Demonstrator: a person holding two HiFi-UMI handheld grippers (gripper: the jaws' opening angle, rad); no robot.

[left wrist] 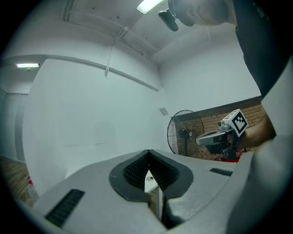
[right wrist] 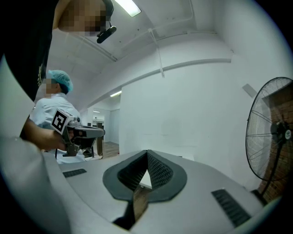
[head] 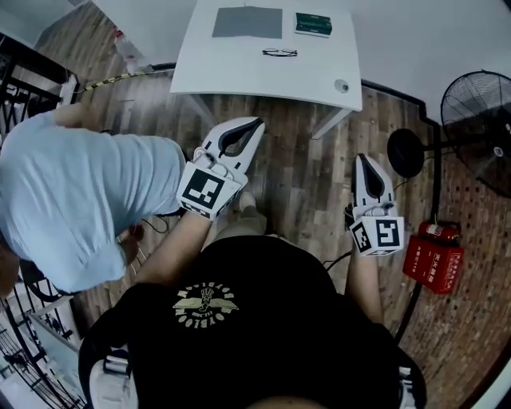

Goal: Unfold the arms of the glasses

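At the far left a bystander (head: pixel 72 200) in a pale blue top bends over beside me, clear of my work. Next comes my left gripper (head: pixel 257 122), held out level above the wooden floor. In the left gripper view its jaws are pressed together at the tips with nothing between them, which suits an approach, since there is nothing to hold yet. Ahead of it stands the white table (head: pixel 231 72), and both tools hang short of its near edge. On the table a grey mat (head: pixel 247 22) lies toward the far side. The glasses (head: pixel 279 53) rest on the bare top between the mat and the near edge, just beside a green box (head: pixel 313 24). They are too small for me to tell how their arms lie, but I judge them folded and untouched, so the task is not yet begun. They sit roughly midway between my two tools, so I can likely take one arm from each side. My right gripper (head: pixel 361 157) is a little lower in the head view, its jaws likewise shut on nothing and pointed toward the table. I will need to part both pairs before I reach the frame. A standing fan (head: pixel 479 128) and a red case (head: pixel 433 260) occupy the floor at the right, well apart from my path.
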